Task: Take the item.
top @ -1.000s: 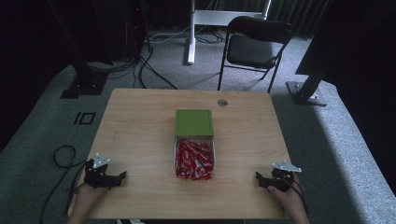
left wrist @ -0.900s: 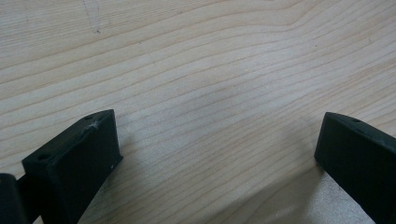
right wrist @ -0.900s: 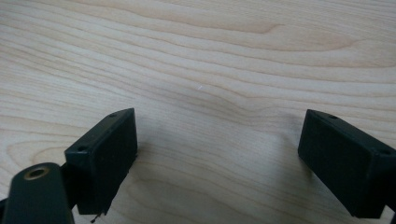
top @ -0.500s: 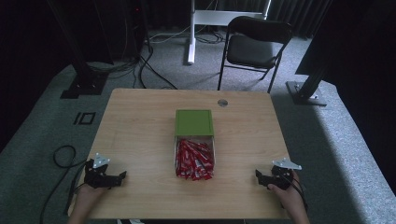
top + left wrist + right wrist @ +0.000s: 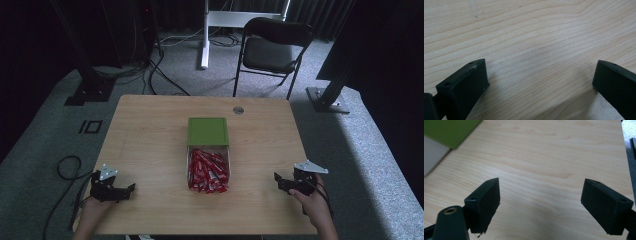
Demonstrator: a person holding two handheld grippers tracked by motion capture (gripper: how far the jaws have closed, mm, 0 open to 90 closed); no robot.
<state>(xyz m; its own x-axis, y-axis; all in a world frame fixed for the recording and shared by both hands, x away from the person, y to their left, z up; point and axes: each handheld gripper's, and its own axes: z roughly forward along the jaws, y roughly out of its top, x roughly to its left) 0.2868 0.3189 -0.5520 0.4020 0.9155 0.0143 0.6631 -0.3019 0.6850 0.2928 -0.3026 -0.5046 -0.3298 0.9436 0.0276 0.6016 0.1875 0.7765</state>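
Observation:
A clear box of red packets (image 5: 208, 170) lies in the middle of the wooden table (image 5: 150, 130). Its green lid (image 5: 207, 131) rests against the box's far end. My left gripper (image 5: 125, 192) sits at the near left corner, open over bare wood (image 5: 541, 72). My right gripper (image 5: 278, 182) is held just above the near right side and points toward the box. It is open, its jaws have just been closing a little, and nothing is between them (image 5: 541, 192). The right gripper view catches the green lid (image 5: 451, 131) at its upper left.
A round cable hole (image 5: 238, 109) marks the table's far edge. A black folding chair (image 5: 272, 50) and a white desk leg (image 5: 204, 35) stand behind the table. Cables lie on the grey carpet (image 5: 65, 167) at the left.
The right hand has raised its gripper slightly off the table. The left gripper and the box have not moved.

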